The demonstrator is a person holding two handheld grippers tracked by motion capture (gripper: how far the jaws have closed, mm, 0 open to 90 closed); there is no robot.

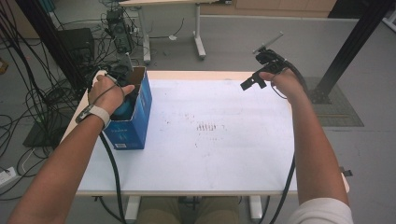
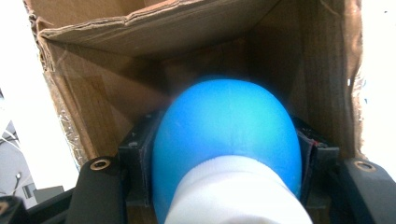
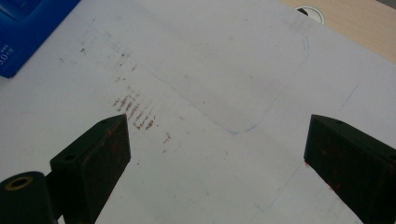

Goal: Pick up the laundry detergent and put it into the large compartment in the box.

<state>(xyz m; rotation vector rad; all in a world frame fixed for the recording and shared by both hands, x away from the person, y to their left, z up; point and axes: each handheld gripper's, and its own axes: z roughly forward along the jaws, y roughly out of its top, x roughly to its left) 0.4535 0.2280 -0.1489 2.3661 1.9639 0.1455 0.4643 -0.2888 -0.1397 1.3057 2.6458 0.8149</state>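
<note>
At the table's (image 1: 210, 158) left edge we see the open blue cardboard box (image 1: 140, 116) with the left gripper (image 2: 224, 154) reaching inside it, jaws pinched on a blue rounded object (image 2: 229, 126) with a white neck; what that object is we cannot tell. At the far right, the right gripper (image 3: 217, 144) hangs above the bare stained tabletop with its jaws spread wide, holding nothing.
</note>
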